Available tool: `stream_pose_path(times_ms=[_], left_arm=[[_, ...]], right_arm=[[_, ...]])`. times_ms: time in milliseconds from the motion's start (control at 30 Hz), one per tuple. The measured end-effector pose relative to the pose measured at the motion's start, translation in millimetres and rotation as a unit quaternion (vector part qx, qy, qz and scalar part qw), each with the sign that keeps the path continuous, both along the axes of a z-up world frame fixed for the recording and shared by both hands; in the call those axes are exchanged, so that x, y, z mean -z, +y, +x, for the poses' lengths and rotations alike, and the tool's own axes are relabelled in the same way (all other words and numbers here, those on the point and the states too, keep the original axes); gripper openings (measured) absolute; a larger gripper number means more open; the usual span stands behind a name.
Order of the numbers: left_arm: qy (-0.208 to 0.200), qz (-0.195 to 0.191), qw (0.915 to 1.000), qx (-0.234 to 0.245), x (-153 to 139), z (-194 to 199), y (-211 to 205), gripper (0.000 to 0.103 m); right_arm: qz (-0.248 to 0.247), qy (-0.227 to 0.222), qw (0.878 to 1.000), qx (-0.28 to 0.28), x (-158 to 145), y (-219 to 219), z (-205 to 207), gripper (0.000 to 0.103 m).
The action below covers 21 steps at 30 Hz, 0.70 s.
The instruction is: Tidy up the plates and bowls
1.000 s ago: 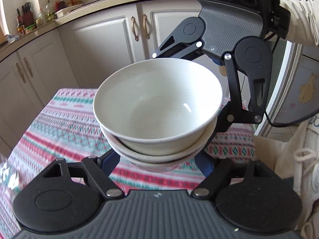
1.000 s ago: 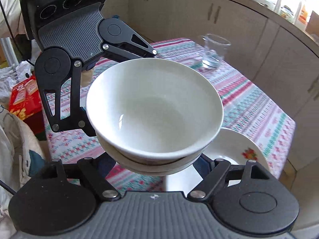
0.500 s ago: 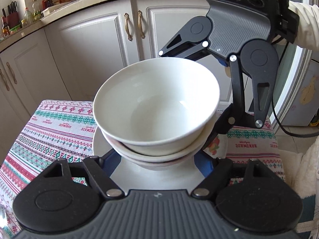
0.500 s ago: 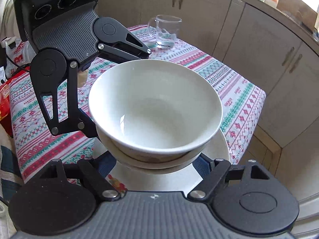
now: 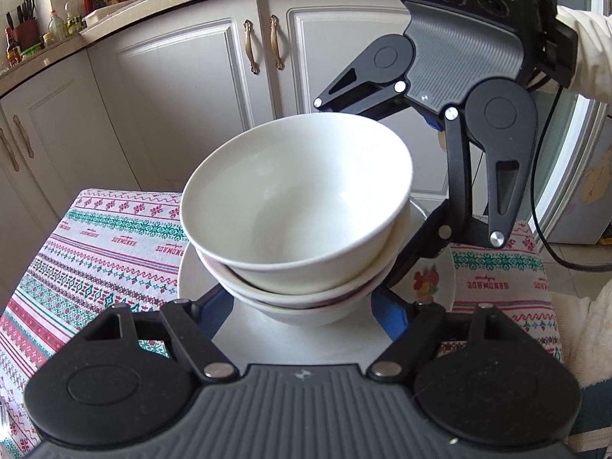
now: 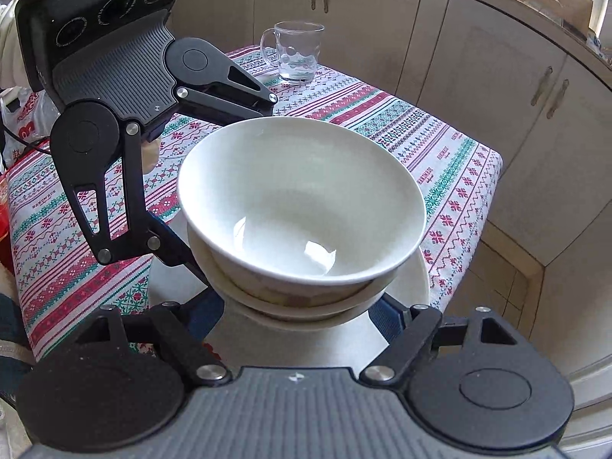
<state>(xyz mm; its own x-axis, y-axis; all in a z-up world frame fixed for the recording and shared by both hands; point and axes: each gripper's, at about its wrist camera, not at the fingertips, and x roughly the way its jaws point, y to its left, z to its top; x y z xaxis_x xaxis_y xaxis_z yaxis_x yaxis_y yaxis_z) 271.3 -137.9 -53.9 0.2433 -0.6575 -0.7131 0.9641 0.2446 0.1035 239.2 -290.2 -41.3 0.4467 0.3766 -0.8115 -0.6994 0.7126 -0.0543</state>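
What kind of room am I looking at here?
Most likely a home kitchen. White cabinets run under a counter holding bottles and a knife block, and stacked bowls sit over a plate on a table with a patterned cloth.

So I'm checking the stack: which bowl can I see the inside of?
Only the top bowl; the two lower bowls nested under it show just their rims.

Carried the bowl stack (image 5: pixel 294 225) across the table (image 5: pixel 114 237) to its corner, over the plate (image 5: pixel 432 287), and lowered it nearer that plate, both grippers travelling with it. Brought the glass mug (image 6: pixel 296 51), at the far edge, into fuller view.
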Motion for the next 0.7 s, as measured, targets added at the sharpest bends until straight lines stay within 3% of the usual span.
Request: stream_pose_path(times_ms=[100, 200, 233, 433, 567, 700], left_arm=[[-0.023, -0.001, 0.9997, -0.002, 1.1, -9.6, 1.3, 0.080], [-0.024, -0.022, 0.9992, -0.023, -4.2, -12.8, 8.7, 0.095], [-0.027, -0.030, 0.9987, -0.031, -6.9, -15.3, 11.7, 0.098], [-0.059, -0.057, 0.9915, -0.101, -15.2, -46.3, 39.7, 0.101], [-0.063, -0.081, 0.9723, -0.210, -22.5, -71.2, 52.8, 0.102], [-0.046, -0.109, 0.9367, -0.330, -36.3, -97.9, 62.9, 0.102]], right_arm=[[0.002, 0.001, 1.000, 0.004, 0.6, 0.5, -2.3, 0.087], [0.015, 0.004, 1.000, 0.011, 0.5, -1.2, -3.9, 0.093], [0.018, 0.000, 1.000, 0.014, -0.4, -1.5, -6.5, 0.100], [0.017, -0.027, 0.997, 0.067, -11.9, -0.3, -31.7, 0.103], [0.012, -0.046, 0.984, 0.172, -22.0, 5.1, -53.0, 0.103], [0.043, -0.047, 0.955, 0.288, -29.2, 12.0, -79.9, 0.103]])
